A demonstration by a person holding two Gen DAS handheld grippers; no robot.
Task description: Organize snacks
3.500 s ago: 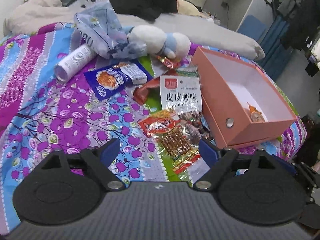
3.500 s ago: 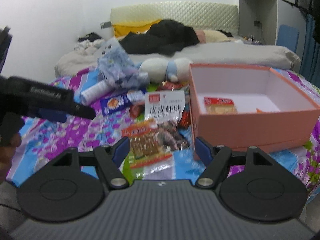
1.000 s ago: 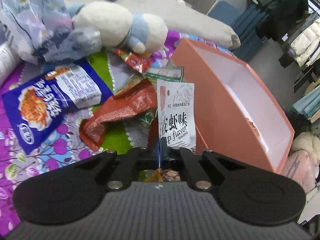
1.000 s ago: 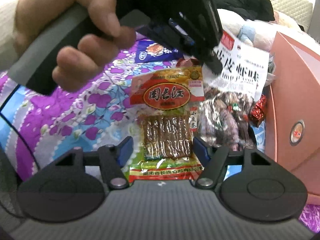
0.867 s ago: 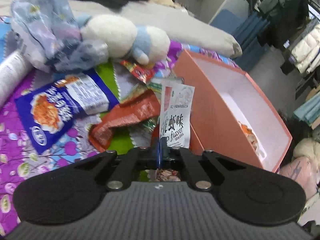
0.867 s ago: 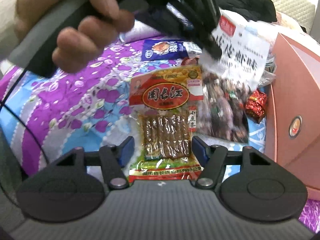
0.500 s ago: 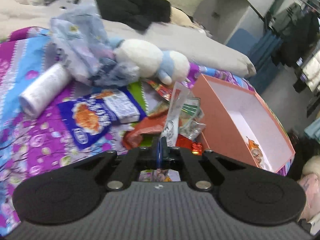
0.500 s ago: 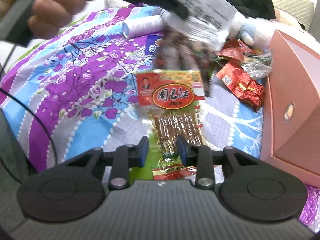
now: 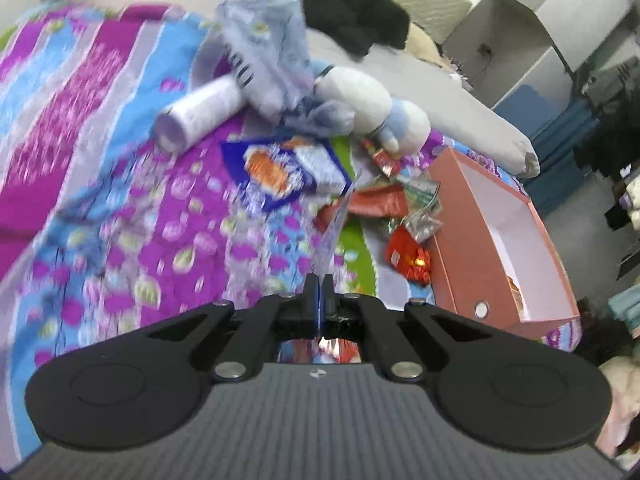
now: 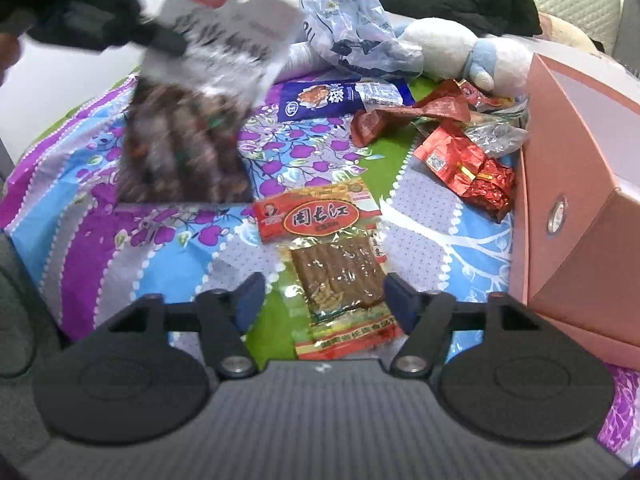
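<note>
My left gripper (image 9: 319,292) is shut on the white snack bag (image 9: 334,224), which shows edge-on in the left wrist view. In the right wrist view the same bag (image 10: 208,60) hangs blurred in the air at the upper left, with dark brown pieces in its clear lower half. My right gripper (image 10: 323,294) hovers low over the bedspread, its jaws opening. A red-and-clear packet of brown strips (image 10: 332,264) lies flat between the fingers, and the pads do not press on it. The pink box (image 9: 500,240) stands open at the right.
A blue snack packet (image 10: 340,98), red foil packets (image 10: 468,164) and crumpled wrappers lie by the pink box (image 10: 568,152). Behind them are a plush toy (image 9: 372,108), a white cylinder (image 9: 200,114) and a plastic bag (image 9: 264,52). The purple patterned bedspread (image 9: 120,220) spreads left.
The left gripper has lifted the white bag off the bed and carried it up and left. The right jaws narrowed around the strip packet, then widened again.
</note>
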